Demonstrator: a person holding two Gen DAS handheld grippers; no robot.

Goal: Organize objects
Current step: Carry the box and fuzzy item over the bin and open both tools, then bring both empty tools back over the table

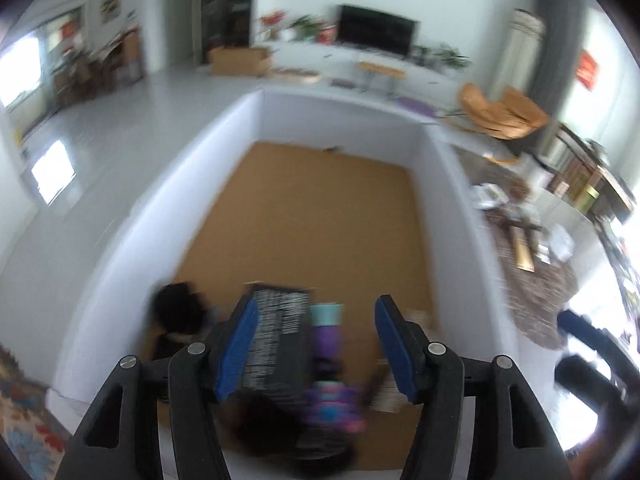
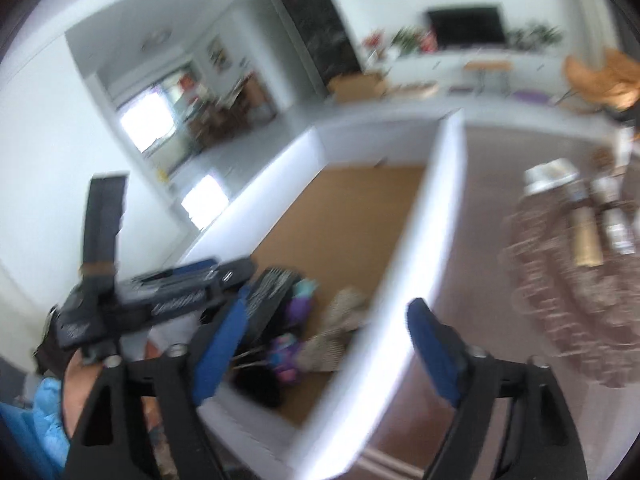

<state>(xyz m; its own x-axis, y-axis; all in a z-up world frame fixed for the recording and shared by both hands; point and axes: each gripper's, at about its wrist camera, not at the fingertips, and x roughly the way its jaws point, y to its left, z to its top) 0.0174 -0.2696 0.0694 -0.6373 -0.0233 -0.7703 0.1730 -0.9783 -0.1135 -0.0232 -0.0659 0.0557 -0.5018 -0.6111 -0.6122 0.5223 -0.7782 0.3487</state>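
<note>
The left tool (image 1: 316,344) is hanging part-open over the white box (image 1: 340,120), holding nothing. The right tool (image 2: 328,356) is spreading wide, empty, straddling the box wall above the black case (image 2: 272,292).

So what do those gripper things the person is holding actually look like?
Each gripper, left and right, is black plastic: two angular arms with triangular cut-outs and silver pivot screws, ending in flat blue-padded fingers. Seen from the right, the left one has white lettering, and a light blue sleeve shows.
</note>
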